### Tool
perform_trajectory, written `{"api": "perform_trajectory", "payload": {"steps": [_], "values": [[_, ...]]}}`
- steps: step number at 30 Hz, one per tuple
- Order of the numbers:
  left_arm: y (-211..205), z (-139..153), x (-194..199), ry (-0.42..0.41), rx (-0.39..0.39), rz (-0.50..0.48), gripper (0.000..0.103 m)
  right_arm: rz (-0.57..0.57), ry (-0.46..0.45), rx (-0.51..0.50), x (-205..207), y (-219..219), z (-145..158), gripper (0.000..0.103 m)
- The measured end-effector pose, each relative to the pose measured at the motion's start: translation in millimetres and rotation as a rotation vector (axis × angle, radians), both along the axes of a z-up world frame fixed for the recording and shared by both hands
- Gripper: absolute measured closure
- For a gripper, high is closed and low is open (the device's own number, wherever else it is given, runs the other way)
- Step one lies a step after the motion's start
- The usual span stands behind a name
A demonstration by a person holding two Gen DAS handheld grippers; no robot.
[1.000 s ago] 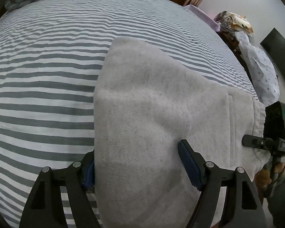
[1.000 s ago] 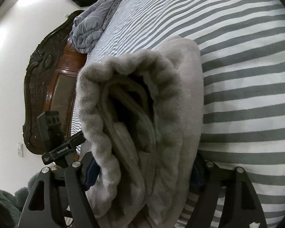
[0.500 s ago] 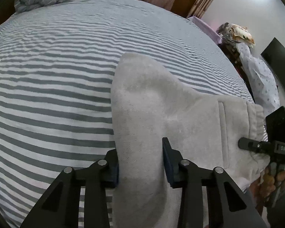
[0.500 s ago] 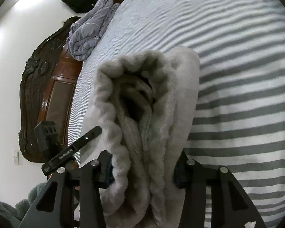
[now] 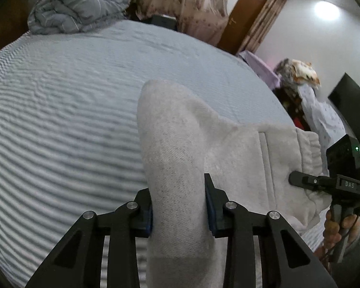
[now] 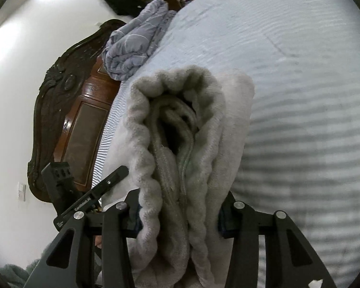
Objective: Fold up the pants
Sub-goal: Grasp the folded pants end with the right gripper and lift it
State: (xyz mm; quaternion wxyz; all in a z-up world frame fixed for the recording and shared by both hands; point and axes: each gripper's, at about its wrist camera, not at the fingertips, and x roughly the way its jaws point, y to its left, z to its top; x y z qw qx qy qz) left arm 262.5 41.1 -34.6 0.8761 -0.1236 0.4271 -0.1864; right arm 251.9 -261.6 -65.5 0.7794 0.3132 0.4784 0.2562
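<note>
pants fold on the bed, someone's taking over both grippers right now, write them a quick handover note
Left gripper: just closed on a bunched fold of the grey pants, pads pressing the fabric.
Right gripper: just closed on the gathered waistband end.
Pants: partly folded on the striped bed, the gripped edge raised off it, the far edge still resting on it.
Done: both ends gripped and raised.
Left: probably carry the held edge over to complete the fold, lay it flat, release.
</note>
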Motion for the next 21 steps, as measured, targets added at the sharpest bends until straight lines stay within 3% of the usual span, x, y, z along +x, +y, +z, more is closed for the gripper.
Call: {"api": "perform_trajectory", "payload": {"steps": [8, 15, 18, 21], "values": [[7, 0, 61, -0.028, 0.023, 0.018, 0.069, 0.050, -0.031, -0.035, 80, 12, 3, 0.061], [5, -52, 98, 0.060, 0.029, -0.003, 0.069, 0.066, 0.018, -0.089, 109, 10, -40, 0.060], [6, -83, 105, 0.098, 0.054, 0.010, 0.062, 0.061, 0.046, -0.162, 107, 9, -70, 0.050], [11, -86, 104, 0.086, 0.016, -0.004, 0.057, 0.027, 0.014, -0.186, 102, 6, -72, 0.035]]}}
